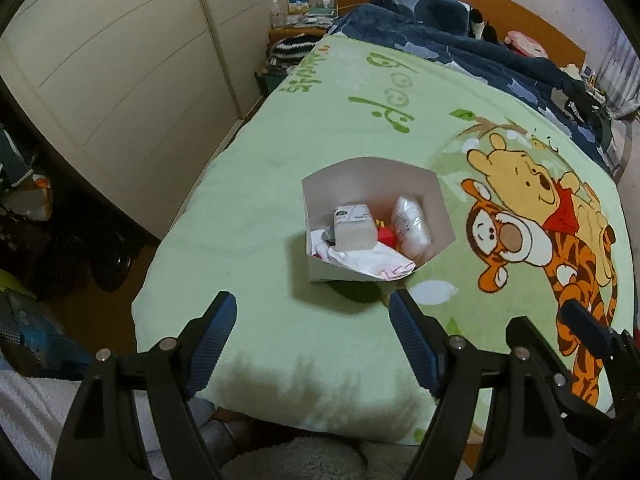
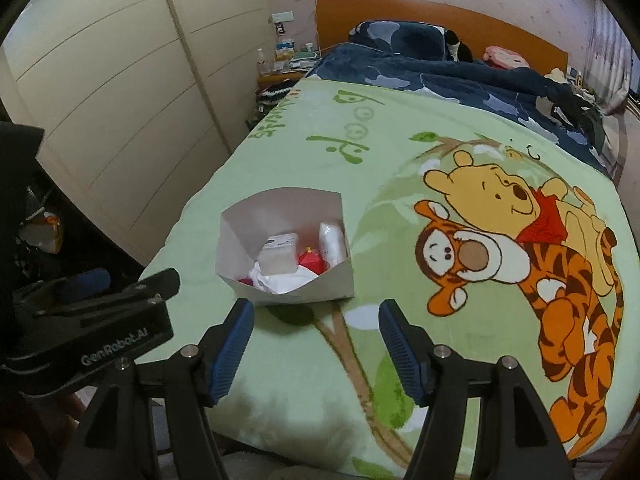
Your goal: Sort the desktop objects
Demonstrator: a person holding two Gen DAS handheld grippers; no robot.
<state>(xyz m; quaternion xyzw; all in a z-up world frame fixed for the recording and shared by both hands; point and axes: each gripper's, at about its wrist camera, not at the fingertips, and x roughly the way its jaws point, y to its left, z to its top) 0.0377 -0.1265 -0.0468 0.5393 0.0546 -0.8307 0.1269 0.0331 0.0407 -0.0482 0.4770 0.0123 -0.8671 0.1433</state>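
Note:
A white open box stands on the green blanket. Inside lie a tissue pack, a clear bag of white cotton, a red item and crumpled white plastic. My left gripper is open and empty, just short of the box. My right gripper is open and empty, also just short of the box. The right gripper's fingers show at the right edge of the left view; the left gripper's body shows at the left of the right view.
A dark blue duvet and an orange headboard lie at the far end. A cream wardrobe stands left. A cluttered nightstand is far back. Dark items sit on the floor at left.

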